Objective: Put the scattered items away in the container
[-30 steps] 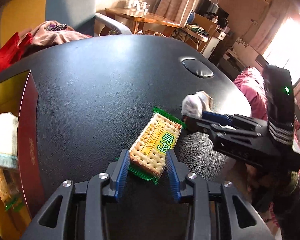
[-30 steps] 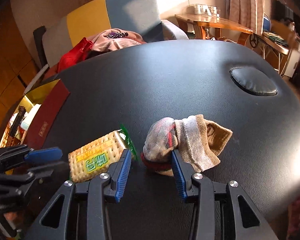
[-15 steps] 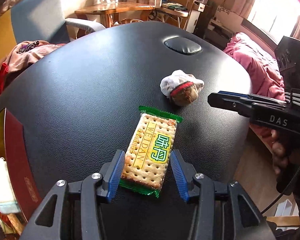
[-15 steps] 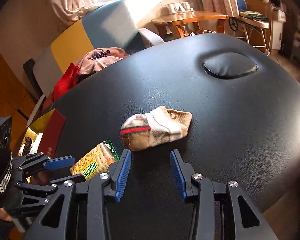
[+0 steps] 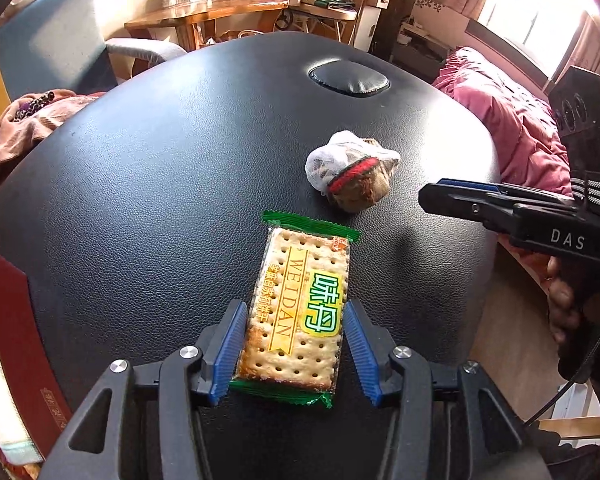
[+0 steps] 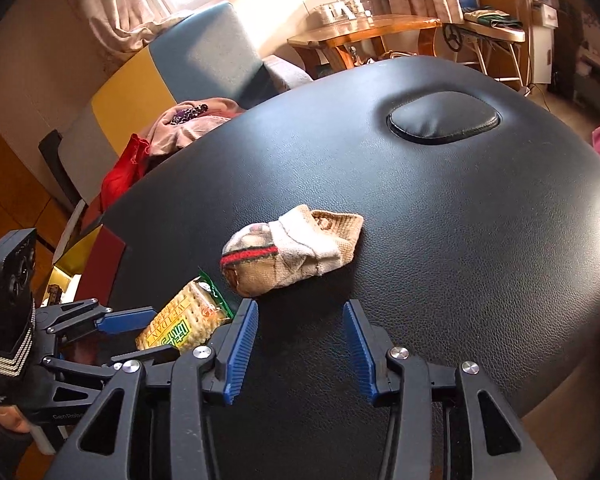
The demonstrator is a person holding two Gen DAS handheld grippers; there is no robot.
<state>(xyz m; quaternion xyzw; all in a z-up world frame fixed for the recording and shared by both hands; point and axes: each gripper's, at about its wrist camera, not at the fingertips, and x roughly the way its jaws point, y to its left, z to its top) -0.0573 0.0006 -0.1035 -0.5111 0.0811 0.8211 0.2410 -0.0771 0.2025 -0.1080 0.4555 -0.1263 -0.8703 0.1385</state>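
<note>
A cracker packet with a green wrapper lies on the black padded table. My left gripper is open, its blue pads on either side of the packet's near end, with small gaps. A rolled sock with a red band lies beyond it; it also shows in the left wrist view. My right gripper is open and empty, just short of the sock. The red and gold box stands at the table's left edge, with a white cloth inside.
An oval cushion insert sits in the far part of the table. Clothes lie on a blue and yellow chair beyond the table. A pink blanket is to the right. A wooden table stands at the back.
My right gripper has pulled back from the sock, which now lies free on the table. My left gripper has turned square to the cracker packet and stays open around it.
</note>
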